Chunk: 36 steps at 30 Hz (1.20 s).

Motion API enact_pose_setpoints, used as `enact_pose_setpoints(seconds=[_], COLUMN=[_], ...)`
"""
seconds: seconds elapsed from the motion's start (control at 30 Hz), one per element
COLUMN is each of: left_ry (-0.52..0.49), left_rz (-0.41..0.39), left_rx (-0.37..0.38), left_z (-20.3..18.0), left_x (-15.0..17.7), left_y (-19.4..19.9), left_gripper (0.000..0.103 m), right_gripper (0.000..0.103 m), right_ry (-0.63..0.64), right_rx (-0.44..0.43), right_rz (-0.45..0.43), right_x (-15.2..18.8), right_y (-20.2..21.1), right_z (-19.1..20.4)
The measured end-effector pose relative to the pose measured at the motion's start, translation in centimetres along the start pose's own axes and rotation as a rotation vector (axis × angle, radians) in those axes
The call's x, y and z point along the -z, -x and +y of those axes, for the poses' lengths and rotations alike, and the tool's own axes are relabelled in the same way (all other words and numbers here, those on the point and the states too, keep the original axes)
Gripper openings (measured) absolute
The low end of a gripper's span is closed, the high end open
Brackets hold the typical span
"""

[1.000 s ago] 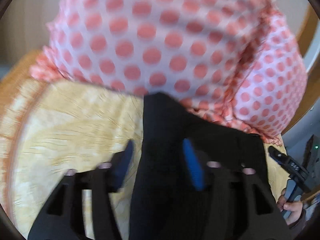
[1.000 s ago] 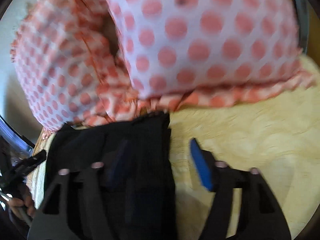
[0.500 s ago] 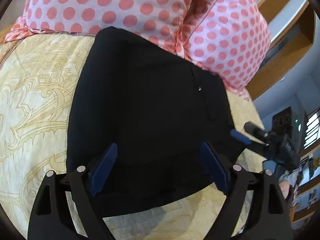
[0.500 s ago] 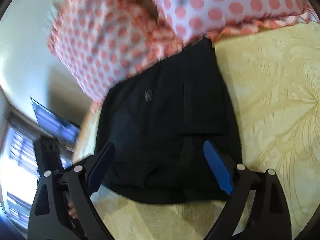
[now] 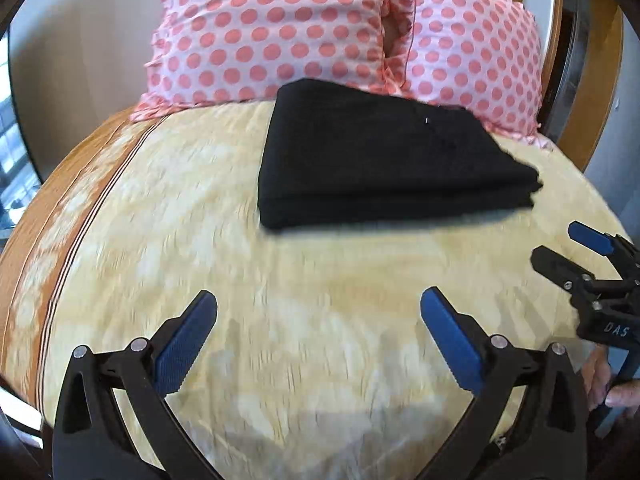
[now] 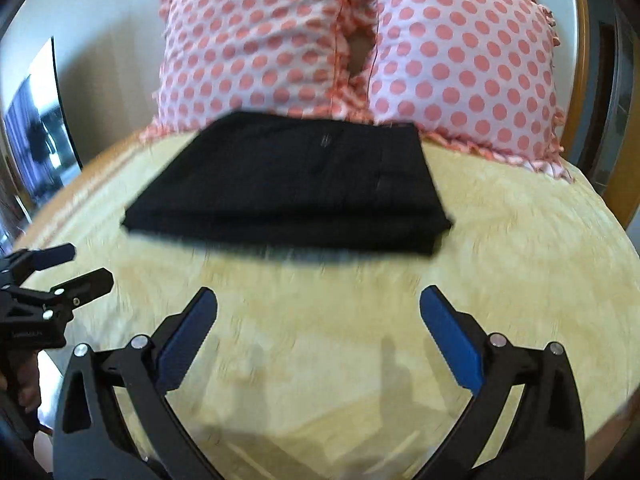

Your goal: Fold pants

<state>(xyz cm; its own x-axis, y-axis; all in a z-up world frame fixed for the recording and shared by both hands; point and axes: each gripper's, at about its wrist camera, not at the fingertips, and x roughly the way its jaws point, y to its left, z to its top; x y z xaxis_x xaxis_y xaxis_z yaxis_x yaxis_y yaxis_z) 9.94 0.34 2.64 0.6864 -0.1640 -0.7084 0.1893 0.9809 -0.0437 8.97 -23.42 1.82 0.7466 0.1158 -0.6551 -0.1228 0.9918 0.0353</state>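
Both tools spread wide and empty over the bed, the pants folded farther up by the pillows.

Nearest, the left tool (image 5: 319, 310) hangs over the yellow patterned bedspread (image 5: 320, 280) with its blue pads (image 5: 185, 348) far apart and nothing between them; the right tool (image 6: 319, 308) beside it is just as wide and grips nothing. Each shows at the edge of the other's view, held in a hand (image 5: 612, 384). Beyond them, well apart from both, the black pants (image 5: 384, 156) lie flat on the bedspread as a neat stacked rectangle. Their far edge touches two pink polka-dot pillows (image 6: 360, 40) propped side by side at the head of the bed.
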Motion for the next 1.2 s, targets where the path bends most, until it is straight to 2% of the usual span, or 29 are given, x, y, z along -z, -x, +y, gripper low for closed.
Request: enact_pose_setpoints(seconds=[0.13, 0.4, 0.5, 0.77, 1.2], left_ry=[-0.006, 0.003, -0.022, -0.026, -0.026], left_rz=[-0.026, 0.005, -0.014, -0.07, -0.084], left_rx=[-0.057, -0.058, -0.08, -0.078, -0.081], left_z=[-0.2, -0.1, -0.4, -0.3, -0.3], left_x=[1.3, 2.5, 3.0, 3.6, 3.7], left_y=[0.5, 0.2, 0.3, 0.6, 0.6], left_gripper=[0.102, 0.102, 0.102, 0.102, 0.102], right_gripper=[0.101, 0.101, 0.101, 0.101, 0.101], right_ry=[-0.011, -0.016, -0.057, -0.067, -0.07], right_rx=[0.047, 0.095, 0.08, 0.101, 0.105], right_rz=[0.005, 0.022, 0.027, -0.05, -0.063], right_x=[1.8, 3.0, 3.3, 4.3, 4.4], right_y=[-0.1, -0.5, -0.6, -0.1, -0.2], right_z=[0.9, 1.3, 0.8, 0.9, 0.9])
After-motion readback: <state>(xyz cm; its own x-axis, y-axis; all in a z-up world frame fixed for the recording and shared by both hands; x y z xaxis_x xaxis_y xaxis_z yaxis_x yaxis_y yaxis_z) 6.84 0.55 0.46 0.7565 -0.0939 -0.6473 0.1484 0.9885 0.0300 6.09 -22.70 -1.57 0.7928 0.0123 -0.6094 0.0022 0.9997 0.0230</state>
